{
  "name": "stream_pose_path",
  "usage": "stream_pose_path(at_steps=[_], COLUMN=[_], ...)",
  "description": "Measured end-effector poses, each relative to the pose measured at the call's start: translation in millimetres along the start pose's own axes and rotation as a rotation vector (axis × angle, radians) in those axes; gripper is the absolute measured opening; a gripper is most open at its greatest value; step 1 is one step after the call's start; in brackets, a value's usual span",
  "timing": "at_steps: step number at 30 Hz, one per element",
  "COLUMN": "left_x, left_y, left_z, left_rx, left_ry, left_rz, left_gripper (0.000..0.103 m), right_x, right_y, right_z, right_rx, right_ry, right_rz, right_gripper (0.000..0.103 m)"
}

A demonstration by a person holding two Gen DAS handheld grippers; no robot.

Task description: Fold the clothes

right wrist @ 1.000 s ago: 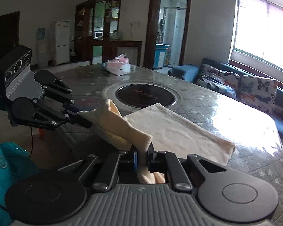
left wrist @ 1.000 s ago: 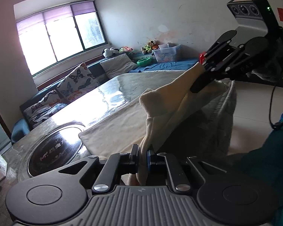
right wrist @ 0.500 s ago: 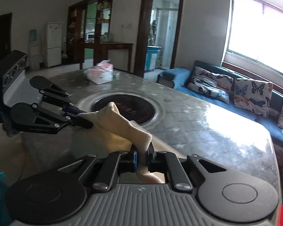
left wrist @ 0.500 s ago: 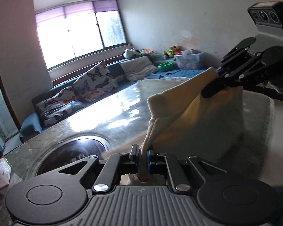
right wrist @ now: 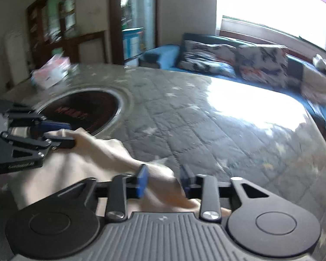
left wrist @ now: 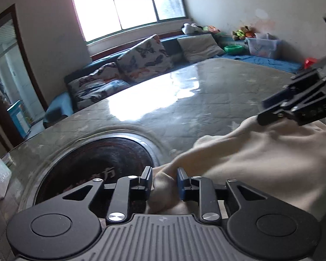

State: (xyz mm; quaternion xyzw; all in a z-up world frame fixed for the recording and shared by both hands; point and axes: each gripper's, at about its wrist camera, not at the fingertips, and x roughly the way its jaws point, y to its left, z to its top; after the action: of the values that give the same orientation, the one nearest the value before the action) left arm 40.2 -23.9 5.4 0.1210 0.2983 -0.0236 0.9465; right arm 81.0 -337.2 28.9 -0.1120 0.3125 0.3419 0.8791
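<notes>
On the quilted round table (left wrist: pixel 184 117), beside the black hotplate (left wrist: pixel 93 165), both grippers, left (left wrist: pixel 164 181) and right (right wrist: pixel 164 181), stand parted around the cream garment (left wrist: pixel 260 158).

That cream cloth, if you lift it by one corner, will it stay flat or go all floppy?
Probably floppy: the cloth sags and wrinkles between the left gripper and the right gripper. It seems light, since it bunches into soft folds. On the shiny table it would likely slide easily.
</notes>
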Motion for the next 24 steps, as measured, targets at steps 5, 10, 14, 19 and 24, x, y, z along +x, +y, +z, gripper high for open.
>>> stream_pose_path(at_steps=[5, 10, 14, 19, 24], left_x=[-19, -27, -10, 7, 8], left_y=[3, -15, -24, -24, -26], left_z=[8, 18, 20, 21, 24], left_rx=[-0.067, -0.051, -0.039, -0.053, -0.08], left_ry=[-0.029, -0.036, 0.009, 0.028, 0.016], left_rz=[0.009, -0.086, -0.126, -0.123, -0.124], left_gripper=[0.031, 0.031, 0.03, 0.03, 0.03], right_x=[-19, -24, -11, -6, -9], right_y=[-3, 5, -1, -15, -9], right_z=[-8, -12, -18, -28, -23], right_rx=[0.052, 0.067, 0.134, 0.205, 0.179], right_ry=[-0.061, -0.068, -0.034, -0.013, -0.027], right_rz=[-0.026, 0.039, 0.041, 0.001, -0.017], right_gripper=[0.036, 0.036, 0.036, 0.033, 0.034])
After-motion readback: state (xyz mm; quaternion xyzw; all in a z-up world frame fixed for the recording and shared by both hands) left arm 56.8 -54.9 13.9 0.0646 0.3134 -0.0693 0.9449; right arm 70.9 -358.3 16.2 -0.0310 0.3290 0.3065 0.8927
